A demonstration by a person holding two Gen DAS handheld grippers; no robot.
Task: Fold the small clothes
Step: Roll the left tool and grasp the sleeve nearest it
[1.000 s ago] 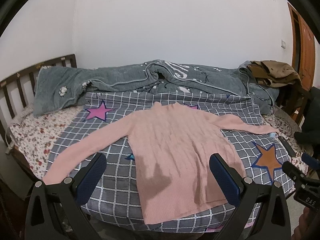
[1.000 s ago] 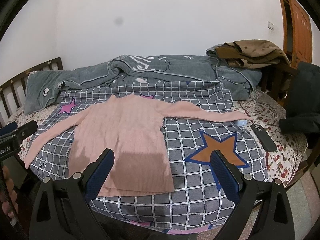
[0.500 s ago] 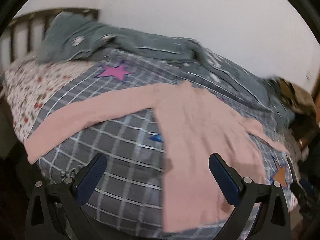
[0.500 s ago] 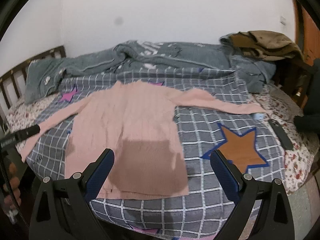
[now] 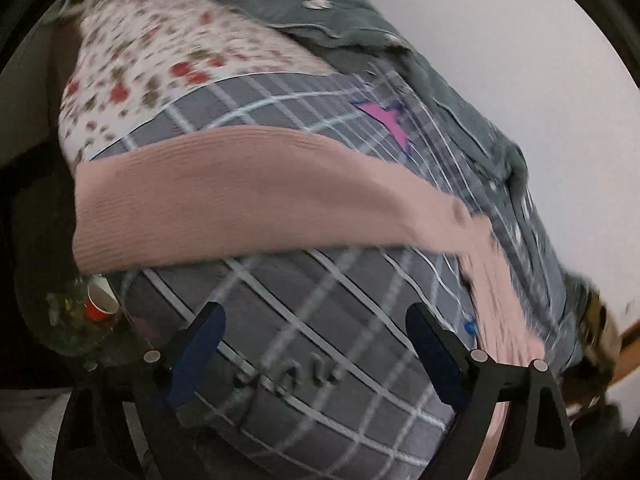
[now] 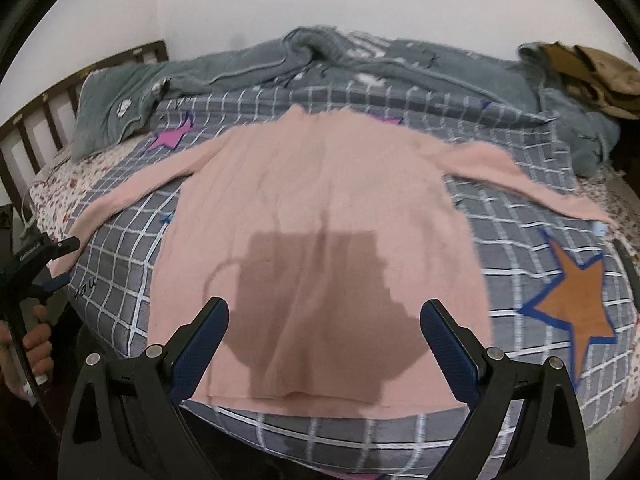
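Ahead of the right claw, black with blue pads, lies a plain pink sweater. It lies on a grey cover checked in white, with an orange, blue-edged star right of the claw and a magenta star far left. Beyond is a grey-green blanket, a white floral sheet with red blooms left, and a brown garment far right.

You can read only one word for sure: "you", printed in dark script on the grey checked bedcover near its front left corner, beside the sleeve end. White lettering on the left gripper is too small for you to read.
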